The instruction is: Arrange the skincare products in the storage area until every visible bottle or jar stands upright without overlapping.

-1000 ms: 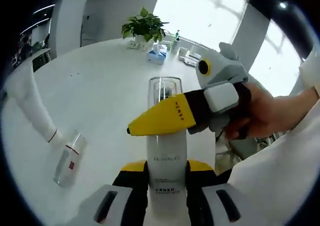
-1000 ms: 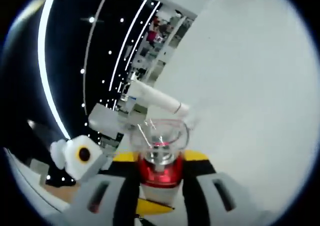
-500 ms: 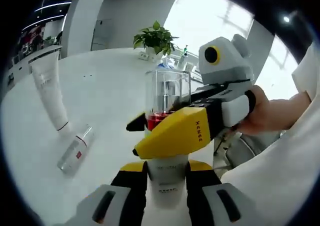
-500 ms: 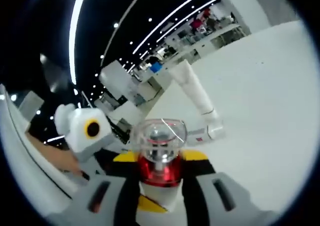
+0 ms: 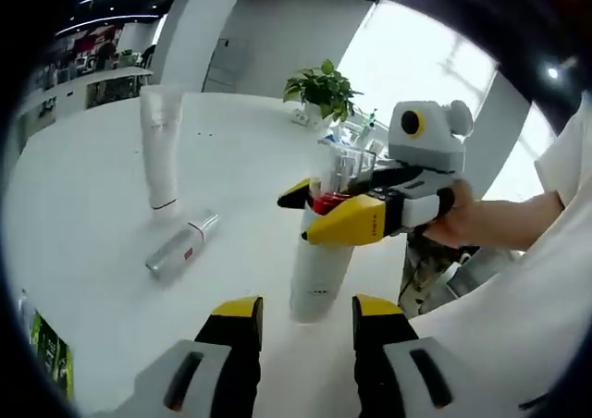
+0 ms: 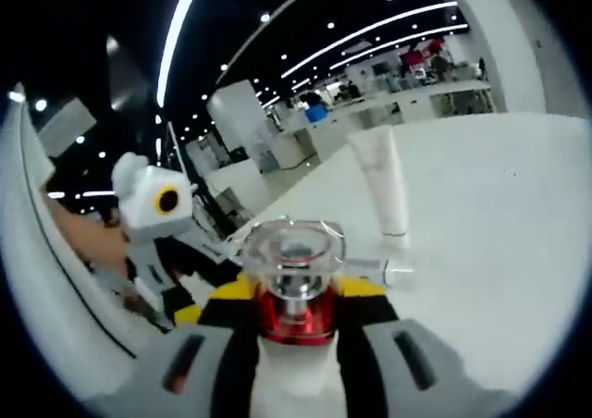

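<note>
Tube (image 5: 159, 159) stands beyond fallen bottle (image 5: 181, 248), clear of right tool (image 5: 319, 216).

White table (image 5: 83, 205) with bottles (image 5: 181, 249)

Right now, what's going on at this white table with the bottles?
A person is tidying skincare products with two handheld grippers. The right gripper is clamped on the red collar of a tall white pump bottle, which stands upright on the table. The left gripper is open, just short of the bottle. A white tube stands on its cap, and a small clear bottle lies on its side.
</note>
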